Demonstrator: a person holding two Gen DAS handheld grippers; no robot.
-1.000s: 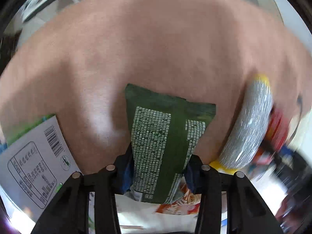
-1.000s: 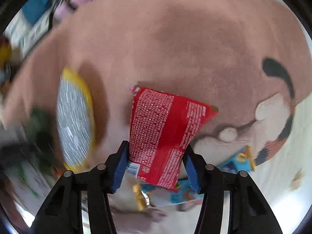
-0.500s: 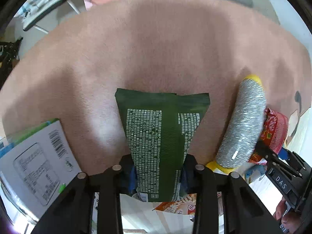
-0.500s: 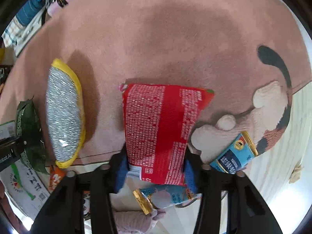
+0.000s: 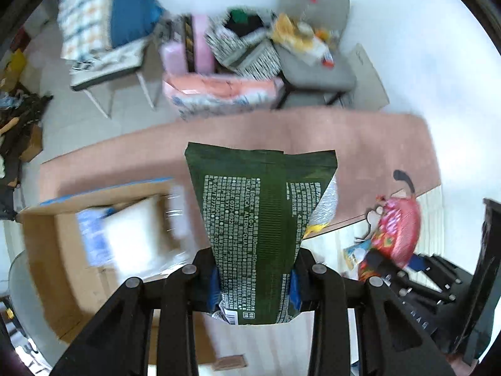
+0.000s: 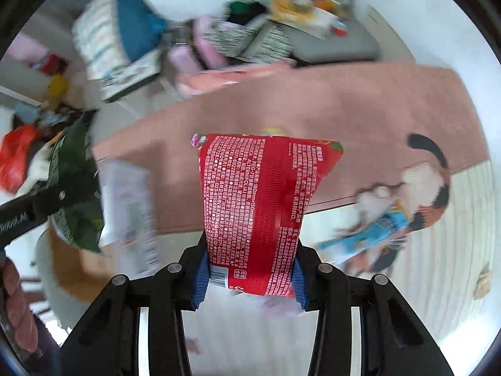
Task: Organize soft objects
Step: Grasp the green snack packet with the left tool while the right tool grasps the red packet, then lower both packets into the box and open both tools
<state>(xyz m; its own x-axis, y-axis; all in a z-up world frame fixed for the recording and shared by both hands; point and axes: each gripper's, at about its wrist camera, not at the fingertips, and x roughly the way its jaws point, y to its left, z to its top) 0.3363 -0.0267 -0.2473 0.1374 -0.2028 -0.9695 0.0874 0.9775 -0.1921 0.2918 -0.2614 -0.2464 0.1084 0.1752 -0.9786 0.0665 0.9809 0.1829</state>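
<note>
Green pouch (image 5: pixel 260 219) and red pouch (image 6: pixel 260 210): light, soft, slick foil packs that crumple; each hangs above the pink rug (image 5: pixel 360 144), pinched at its lower seam by left gripper (image 5: pixel 255 285) and right gripper (image 6: pixel 250 275) jaws, the best hold.

Green pouch (image 5: pixel 260 219), centre of the left wrist view: dense white small print running lengthwise, with "MELALEUCA ALTERNIFOLIA", "PEG-7" and "180mm×150mm" legible. Red pouch (image 6: pixel 260 210), centre of the right wrist view: similar white print, "180mm×150mm" and part of "ALTERNIFOLIA" legible. Black gripper arm (image 6: pixel 18 219), left edge of the right wrist view: white lettering "RODOLM", only roughly readable.
</note>
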